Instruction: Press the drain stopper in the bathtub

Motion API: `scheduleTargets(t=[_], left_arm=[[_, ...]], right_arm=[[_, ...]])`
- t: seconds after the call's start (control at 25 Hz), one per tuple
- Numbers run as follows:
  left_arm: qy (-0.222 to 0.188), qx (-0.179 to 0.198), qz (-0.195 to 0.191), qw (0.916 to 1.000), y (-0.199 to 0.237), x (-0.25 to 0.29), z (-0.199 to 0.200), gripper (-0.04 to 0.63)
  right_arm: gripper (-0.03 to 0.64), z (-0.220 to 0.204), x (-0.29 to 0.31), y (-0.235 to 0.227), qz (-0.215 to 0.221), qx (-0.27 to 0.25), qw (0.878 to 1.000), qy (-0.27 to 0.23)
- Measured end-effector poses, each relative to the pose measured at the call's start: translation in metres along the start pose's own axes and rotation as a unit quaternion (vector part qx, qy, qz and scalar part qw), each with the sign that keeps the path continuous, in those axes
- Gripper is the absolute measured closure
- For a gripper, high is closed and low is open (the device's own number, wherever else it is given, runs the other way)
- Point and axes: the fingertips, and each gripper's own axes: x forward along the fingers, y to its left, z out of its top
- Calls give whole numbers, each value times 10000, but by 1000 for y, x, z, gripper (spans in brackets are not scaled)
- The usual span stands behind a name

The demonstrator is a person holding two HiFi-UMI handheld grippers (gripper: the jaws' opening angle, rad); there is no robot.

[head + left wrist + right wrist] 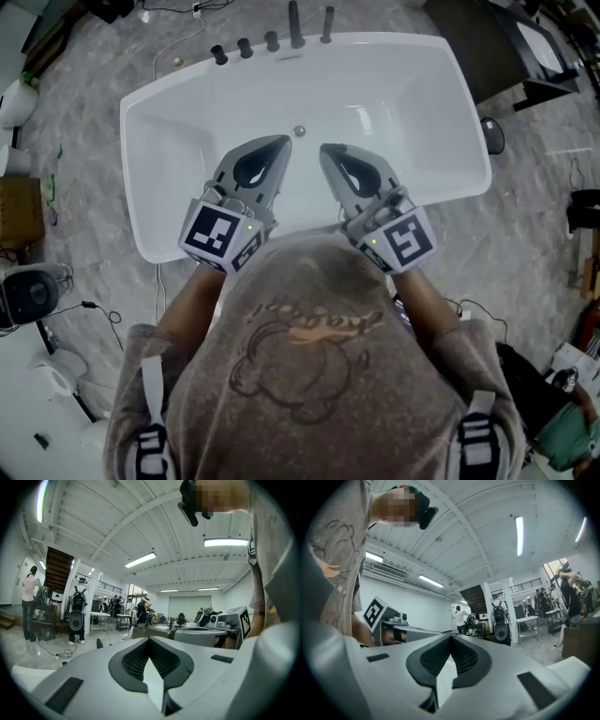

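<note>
A white bathtub lies below me in the head view, its small round metal drain stopper on the tub floor near the far wall. My left gripper and right gripper hover side by side over the near half of the tub, tips pointing toward the stopper and a short way from it. Both are shut with nothing between their jaws. The left gripper and the right gripper face out across a workshop hall in their own views, where tub and stopper are hidden.
Black tap fittings and knobs line the tub's far rim. A cardboard box and cables lie on the floor at left, a dark round object at right. People, a speaker and tables stand in the hall.
</note>
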Motion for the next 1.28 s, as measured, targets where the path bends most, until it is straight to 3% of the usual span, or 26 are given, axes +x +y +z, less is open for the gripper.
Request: scheduleTargets(t=[0.36,1.28], left_arm=[[-211,218,-34,9995,1,4,-6,594],[-206,129,-62,9997,-6,19,-19,594]], right_arm=[[617,-6,-4,-5,96,-161,9997,-123],[617,-28,-10,-19,-138,-180,9997,35]])
